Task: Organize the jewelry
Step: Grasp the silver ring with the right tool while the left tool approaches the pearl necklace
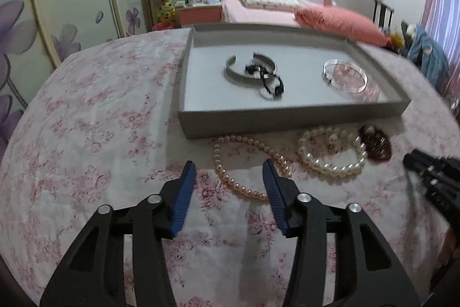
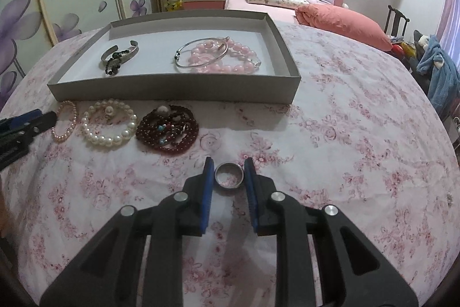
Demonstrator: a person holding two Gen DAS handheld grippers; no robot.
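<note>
We have our right gripper (image 2: 229, 169) down at the near part of the table (image 2: 359, 134), its blue fingers (image 2: 207, 171) on either side of a metal ring (image 2: 229, 175). The jaws stand just beside the ring's sides, but we cannot tell whether they already press it. We straddle it this way because a small hard band lying flat can only be pinched across its width.

Our left gripper (image 1: 228, 177) hangs released over the cloth, jaws wide and grasping nothing, close to the pink pearl strand (image 1: 244, 163) that runs under its right finger. We judge it is waiting there for the next pick.

The grey tray (image 2: 172, 89) sits at the far side of the table. It already holds a metal cuff (image 2: 119, 55) with a black beaded piece (image 2: 113, 65) across it toward its left end, and a thin silver bangle (image 2: 201, 52) lying on a pink bead bracelet (image 2: 227, 59) toward its right end. Along the tray's near wall, still on the cloth, lie the pearl strand, a white pearl bracelet (image 2: 109, 124) and a dark red bead bracelet (image 2: 168, 130), lined up within easy reach.

The ring likely goes into the tray next; being smooth, it could slip from the pads.
</note>
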